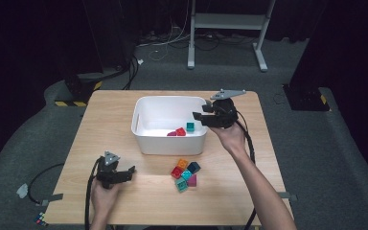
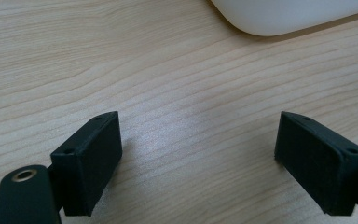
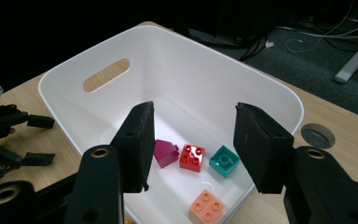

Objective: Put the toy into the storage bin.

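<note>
White bin (image 3: 279,95) near the tabletop's far edge holds a teal brick (image 3: 224,161) on its floor, directly below the right gripper (image 3: 193,140), whose wide-open jaws grip nothing.

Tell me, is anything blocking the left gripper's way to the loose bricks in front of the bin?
Nothing visible does. The left gripper rests open on bare table, and only plain wood lies between it and the cluster of bricks to its right. The white bin sits farther back.
</note>
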Demonstrator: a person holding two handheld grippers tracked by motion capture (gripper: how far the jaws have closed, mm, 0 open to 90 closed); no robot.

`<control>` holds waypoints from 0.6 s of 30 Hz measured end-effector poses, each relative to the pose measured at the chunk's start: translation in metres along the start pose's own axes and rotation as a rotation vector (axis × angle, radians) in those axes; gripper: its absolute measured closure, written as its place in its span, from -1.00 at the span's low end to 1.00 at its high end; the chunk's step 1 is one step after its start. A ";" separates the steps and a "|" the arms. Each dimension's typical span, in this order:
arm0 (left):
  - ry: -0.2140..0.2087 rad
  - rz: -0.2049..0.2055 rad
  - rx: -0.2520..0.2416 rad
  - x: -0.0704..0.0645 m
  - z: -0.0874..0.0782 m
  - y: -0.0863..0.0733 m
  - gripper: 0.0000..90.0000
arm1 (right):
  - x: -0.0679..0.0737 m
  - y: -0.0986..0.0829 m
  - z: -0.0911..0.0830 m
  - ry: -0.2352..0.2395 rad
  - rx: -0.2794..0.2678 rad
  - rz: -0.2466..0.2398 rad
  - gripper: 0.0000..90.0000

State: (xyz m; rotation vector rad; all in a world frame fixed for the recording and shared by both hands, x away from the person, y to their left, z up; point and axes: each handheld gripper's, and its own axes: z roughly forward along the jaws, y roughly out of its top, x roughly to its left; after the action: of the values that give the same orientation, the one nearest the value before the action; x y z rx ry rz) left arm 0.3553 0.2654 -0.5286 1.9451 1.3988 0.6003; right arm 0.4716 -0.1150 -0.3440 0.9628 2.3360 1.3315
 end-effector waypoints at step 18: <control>0.000 0.000 0.000 0.000 0.000 0.000 -0.67 | 0.011 -0.040 -0.031 0.010 -0.055 0.006 0.07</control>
State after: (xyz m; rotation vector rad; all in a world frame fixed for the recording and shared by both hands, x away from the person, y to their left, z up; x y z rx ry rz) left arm 0.3553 0.2654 -0.5286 1.9454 1.3986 0.6011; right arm 0.4307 -0.1418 -0.3602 0.9493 2.2927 1.3990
